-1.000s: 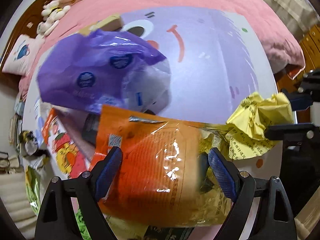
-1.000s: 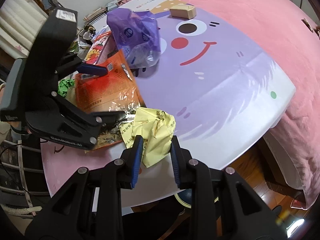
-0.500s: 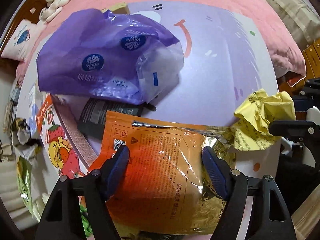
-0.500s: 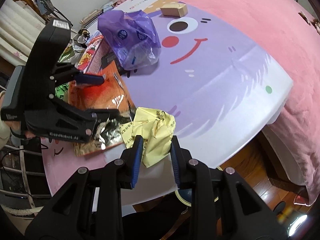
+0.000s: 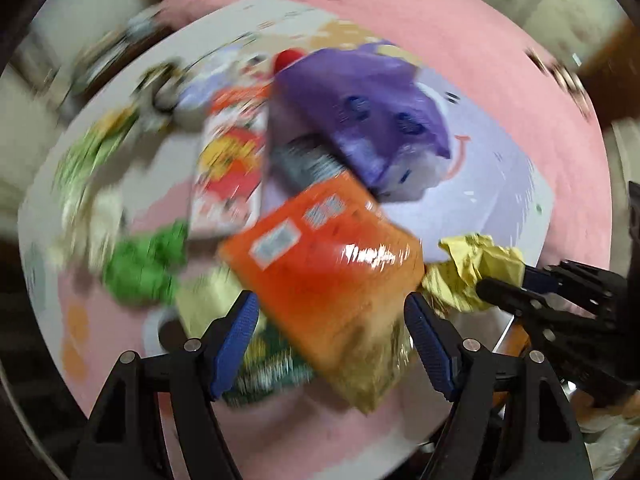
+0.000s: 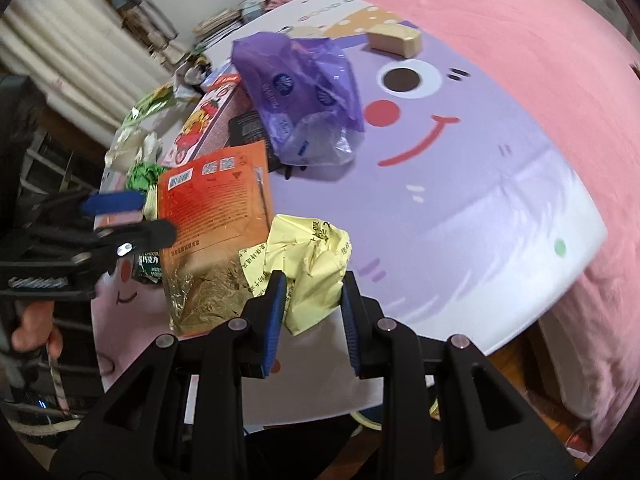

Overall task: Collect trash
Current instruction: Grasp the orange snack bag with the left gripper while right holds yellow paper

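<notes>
Since half a second ago our left tongs [image 5: 332, 316] have swung leftward, so the purple plastic bag [image 5: 360, 116] now sits far ahead and to the right of them, and the whole left wrist view is smeared with motion. Their jaws stand wide apart with the orange foil snack wrapper [image 5: 328, 264] lying between and ahead of them, unpinched. A crumpled green wrapper [image 5: 144, 268] lies off to the left of the left jaw.

From the right wrist view, our right tongs [image 6: 314, 300] are clamped on the crumpled yellow paper ball [image 6: 308, 268], which rests on the purple cartoon-face play mat [image 6: 460, 184] just right of the orange wrapper [image 6: 212, 204]. We see the left tongs [image 6: 132, 216] at that wrapper's left edge.

To do this well, we judge we should steady the left tongs, slide one jaw under the wrapper's edge, then squeeze firmly, since slick foil can slip.
</notes>
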`<state>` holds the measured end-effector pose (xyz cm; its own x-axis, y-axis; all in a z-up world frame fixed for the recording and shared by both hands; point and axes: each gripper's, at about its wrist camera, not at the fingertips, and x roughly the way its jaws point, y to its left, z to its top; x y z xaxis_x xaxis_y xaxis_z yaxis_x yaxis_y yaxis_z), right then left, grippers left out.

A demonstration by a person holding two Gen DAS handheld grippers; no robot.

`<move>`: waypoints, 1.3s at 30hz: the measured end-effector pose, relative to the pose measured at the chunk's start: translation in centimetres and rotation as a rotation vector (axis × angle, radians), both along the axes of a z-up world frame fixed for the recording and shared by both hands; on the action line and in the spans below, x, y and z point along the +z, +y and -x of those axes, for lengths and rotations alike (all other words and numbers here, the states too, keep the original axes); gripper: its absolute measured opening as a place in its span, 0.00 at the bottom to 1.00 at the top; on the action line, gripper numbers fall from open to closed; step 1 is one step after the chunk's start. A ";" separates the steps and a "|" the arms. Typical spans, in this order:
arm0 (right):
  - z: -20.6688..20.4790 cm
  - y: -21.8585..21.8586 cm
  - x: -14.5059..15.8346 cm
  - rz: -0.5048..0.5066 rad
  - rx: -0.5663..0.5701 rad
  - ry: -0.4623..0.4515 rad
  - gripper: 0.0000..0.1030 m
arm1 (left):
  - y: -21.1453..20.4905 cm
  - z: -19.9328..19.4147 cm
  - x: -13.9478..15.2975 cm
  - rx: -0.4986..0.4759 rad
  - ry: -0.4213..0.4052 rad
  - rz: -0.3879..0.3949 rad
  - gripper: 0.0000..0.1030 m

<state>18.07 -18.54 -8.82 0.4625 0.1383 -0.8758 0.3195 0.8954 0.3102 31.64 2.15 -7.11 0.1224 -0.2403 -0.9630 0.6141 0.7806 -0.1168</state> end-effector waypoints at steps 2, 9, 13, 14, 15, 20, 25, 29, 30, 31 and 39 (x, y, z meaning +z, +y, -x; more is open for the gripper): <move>-0.6 0.0 0.0 0.018 0.043 0.001 0.23 | 0.8 1.2 -0.4 0.064 0.041 0.010 0.74; -1.2 -0.3 -0.3 0.032 0.100 0.001 0.23 | 0.7 2.6 -3.1 0.134 0.111 0.053 0.74; -0.8 -0.3 -0.8 0.022 0.101 0.007 0.23 | 0.5 2.9 -3.6 0.146 0.140 0.110 0.72; -0.8 -0.3 -0.9 0.019 0.099 0.007 0.23 | -0.1 2.6 -4.3 0.143 0.135 0.112 0.72; -0.7 -0.3 -1.0 0.014 0.097 0.008 0.23 | -0.3 2.6 -4.3 0.139 0.126 0.116 0.72; -0.1 -0.4 -1.3 0.007 0.084 0.007 0.23 | -1.6 2.8 -4.4 0.114 0.065 0.111 0.72; 0.1 -0.7 -1.2 0.024 0.068 0.002 0.23 | -3.7 2.3 -4.6 0.101 0.042 0.101 0.72; 0.4 -1.0 -1.5 0.021 0.050 0.005 0.23 | -5.9 0.4 -5.7 0.143 0.070 0.066 0.72; 0.5 -1.0 -1.6 0.019 0.047 0.005 0.23 | -6.5 -0.1 -6.3 0.164 0.095 0.036 0.72; 0.6 -1.0 -1.7 0.016 0.043 0.005 0.23 | -6.9 -0.5 -6.8 0.180 0.107 0.018 0.72; 1.2 -1.2 -2.4 0.001 0.036 0.007 0.23 | -10.5 -2.1 -8.9 0.249 0.105 -0.070 0.79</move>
